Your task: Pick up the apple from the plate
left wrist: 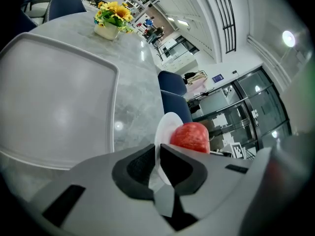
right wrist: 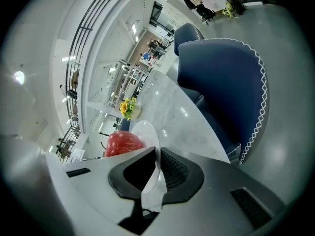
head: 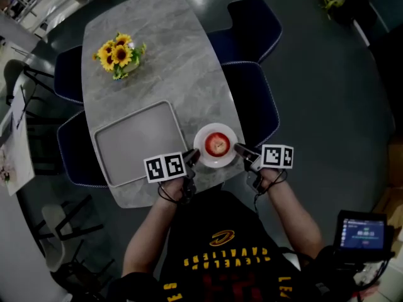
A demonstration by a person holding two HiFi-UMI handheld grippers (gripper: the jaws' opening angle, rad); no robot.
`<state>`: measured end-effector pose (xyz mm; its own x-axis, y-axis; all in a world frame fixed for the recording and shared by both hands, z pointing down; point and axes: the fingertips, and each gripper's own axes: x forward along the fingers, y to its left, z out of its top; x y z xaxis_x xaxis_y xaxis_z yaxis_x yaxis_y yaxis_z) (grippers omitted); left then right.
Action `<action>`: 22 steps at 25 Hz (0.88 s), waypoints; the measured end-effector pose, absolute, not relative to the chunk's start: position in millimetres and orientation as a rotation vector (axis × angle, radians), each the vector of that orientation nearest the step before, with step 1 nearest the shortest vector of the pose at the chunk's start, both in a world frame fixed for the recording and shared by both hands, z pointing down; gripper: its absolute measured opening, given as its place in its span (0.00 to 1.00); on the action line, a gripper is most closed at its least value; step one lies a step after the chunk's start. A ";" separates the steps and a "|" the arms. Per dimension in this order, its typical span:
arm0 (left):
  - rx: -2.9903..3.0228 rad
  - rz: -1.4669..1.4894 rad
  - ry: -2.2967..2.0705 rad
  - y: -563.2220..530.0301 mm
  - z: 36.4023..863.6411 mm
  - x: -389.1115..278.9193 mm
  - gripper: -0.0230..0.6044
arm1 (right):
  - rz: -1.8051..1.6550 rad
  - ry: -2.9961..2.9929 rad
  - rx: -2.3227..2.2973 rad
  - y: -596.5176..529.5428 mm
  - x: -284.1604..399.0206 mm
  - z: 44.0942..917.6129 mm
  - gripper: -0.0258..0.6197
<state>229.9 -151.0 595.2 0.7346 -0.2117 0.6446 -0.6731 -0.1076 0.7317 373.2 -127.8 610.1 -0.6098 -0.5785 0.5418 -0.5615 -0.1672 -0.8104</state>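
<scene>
A red apple lies on a small white plate near the table's front edge. My left gripper is shut on the plate's left rim and my right gripper is shut on its right rim. In the left gripper view the thin plate edge runs between the dark pads of the gripper, with the apple just beyond. The right gripper view shows the same from the other side: plate rim pinched in the gripper, apple to the left.
A grey tray lies left of the plate on the marble table. A pot of sunflowers stands at the far end. Blue chairs line both sides. A device with a lit screen sits at lower right.
</scene>
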 end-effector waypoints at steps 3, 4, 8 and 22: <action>1.668 0.453 -0.700 -152.1 591.2 228.8 0.09 | -1.943 2.018 -1.390 -129.0 371.7 604.0 0.10; 1.667 0.455 -0.694 -152.4 590.2 228.6 0.09 | -1.942 2.017 -1.393 -129.4 371.4 602.3 0.10; 1.665 0.469 -0.670 -152.2 587.9 231.1 0.09 | -1.932 2.021 -1.410 -130.5 373.9 598.3 0.10; 1.659 0.483 -0.625 -149.8 582.6 235.9 0.09 | -1.925 2.032 -1.447 -135.5 379.3 589.6 0.10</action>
